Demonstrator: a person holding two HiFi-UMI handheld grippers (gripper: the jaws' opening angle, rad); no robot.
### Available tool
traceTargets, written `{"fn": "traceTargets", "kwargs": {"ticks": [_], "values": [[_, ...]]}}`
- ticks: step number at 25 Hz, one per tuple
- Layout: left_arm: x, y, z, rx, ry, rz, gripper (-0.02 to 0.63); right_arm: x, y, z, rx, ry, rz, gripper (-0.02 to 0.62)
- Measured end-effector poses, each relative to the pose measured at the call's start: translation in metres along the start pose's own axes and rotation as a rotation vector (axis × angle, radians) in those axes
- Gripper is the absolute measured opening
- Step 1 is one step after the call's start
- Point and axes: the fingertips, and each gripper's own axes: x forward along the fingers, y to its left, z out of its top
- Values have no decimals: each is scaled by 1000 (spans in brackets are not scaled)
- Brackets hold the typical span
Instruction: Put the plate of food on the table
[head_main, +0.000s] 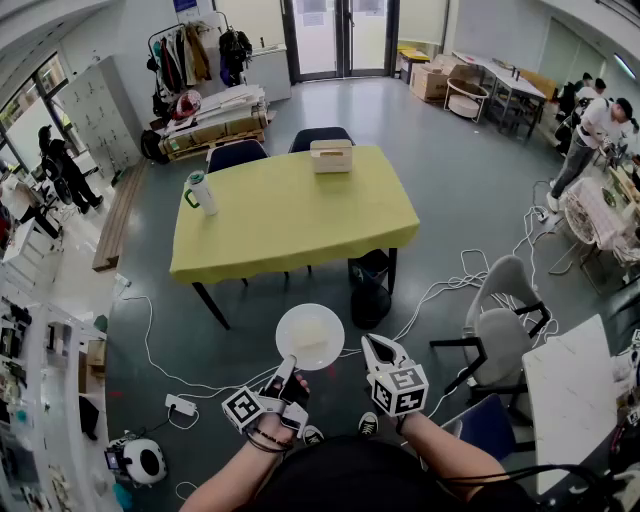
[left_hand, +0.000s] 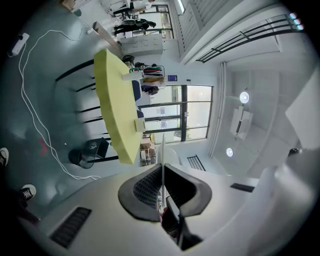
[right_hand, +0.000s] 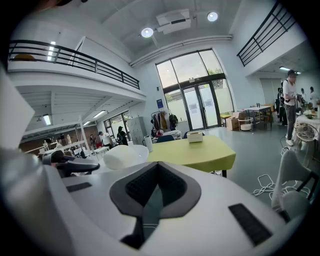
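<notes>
A person carries a white plate (head_main: 312, 335) of pale food (head_main: 308, 331) toward a yellow-clothed table (head_main: 290, 225). The left gripper (head_main: 287, 368) is clamped on the plate's near rim. Its own camera shows the rim edge-on (left_hand: 163, 165), a thin white line pinched between the dark pads.

The plate hangs in mid-air over the grey floor (head_main: 440, 200), roughly level. It is well short of the table's near edge, and nothing supports it but that single grip. The table lies straight ahead of the plate, its long axis running across the person's path, left to right. The near half of the cloth is bare. A box (head_main: 331, 156) stands by the far edge and a bottle (head_main: 200, 192) near the left end.

The left forearm is bent in close to the body, the gripper rolled onto its side and pointing forward and slightly inward. The right gripper (head_main: 378, 350) hovers just beside the plate's right side — jaws drawn together on nothing — and from its camera the plate (right_hand: 125, 156) shows off to the left. The move ahead appears to be a straight carry forward, with the left hand doing the setting down.
</notes>
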Motion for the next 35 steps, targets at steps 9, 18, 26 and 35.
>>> {"fn": "traceTargets", "kwargs": {"ticks": [9,18,26,35], "values": [[-6,4,3,-12,-5,7,21,-1,7,-3,12,-4,11,11],[-7,4,10,-17,6,-3,21,0,4,-6,37,1,-36,11],[-8,7,23,-23,32,-12,23,8,13,-7,48,-1,-71,11],[-11,16,37,-34,83,-18,23,20,37,-11,44,-9,-96,11]]}}
